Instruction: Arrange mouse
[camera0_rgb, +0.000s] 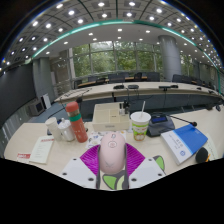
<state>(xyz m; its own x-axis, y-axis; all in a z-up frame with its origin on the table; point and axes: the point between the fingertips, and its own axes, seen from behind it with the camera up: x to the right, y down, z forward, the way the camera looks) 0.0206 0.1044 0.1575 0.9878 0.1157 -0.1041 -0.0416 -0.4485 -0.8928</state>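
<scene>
A pale pink computer mouse (112, 152) sits between my two fingers, with the purple pads (90, 158) pressed against both its sides. My gripper (112, 168) is shut on it and holds it just above the light wooden desk (60, 150). The mouse points away from me, its wheel toward the far side. The lower end of the mouse is hidden by the gripper body.
A green-and-white paper cup (140, 124) stands just beyond the right finger. An orange bottle (74, 121) and a small clear container (56, 129) stand to the left. A white paper (42, 150) lies at left, a blue-and-white booklet (182, 144) at right, a dark object (158, 124) behind the cup.
</scene>
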